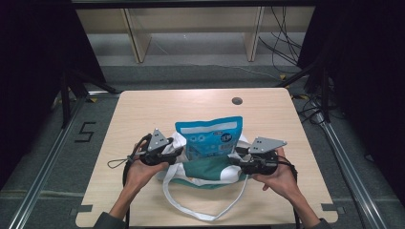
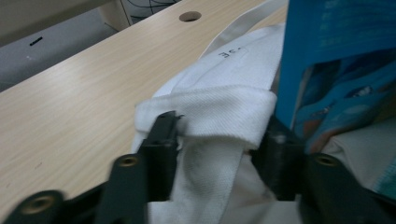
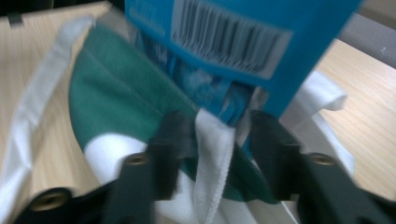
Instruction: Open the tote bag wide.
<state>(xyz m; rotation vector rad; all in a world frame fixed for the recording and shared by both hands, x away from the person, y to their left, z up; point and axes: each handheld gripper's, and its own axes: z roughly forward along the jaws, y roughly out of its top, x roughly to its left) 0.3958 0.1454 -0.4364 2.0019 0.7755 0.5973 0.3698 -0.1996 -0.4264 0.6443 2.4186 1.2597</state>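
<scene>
A green-and-white cloth tote bag (image 1: 210,171) lies on the wooden table (image 1: 143,109), near the person's edge; a blue snack pouch (image 1: 210,136) stands in its mouth, the upper half sticking out. The left gripper (image 1: 175,151) is at the bag's left rim; in the left gripper view its jaws stand part-spread with a fold of the white fabric (image 2: 210,114) stretched between them, one jaw tucked under the fold, the other against its end beside the pouch. The right gripper (image 1: 237,157) is at the right rim; its jaws stand apart with a white strap edge (image 3: 212,154) hanging loose between them, not pinched. The bag's long white handle (image 1: 200,210) loops toward the table's near edge.
</scene>
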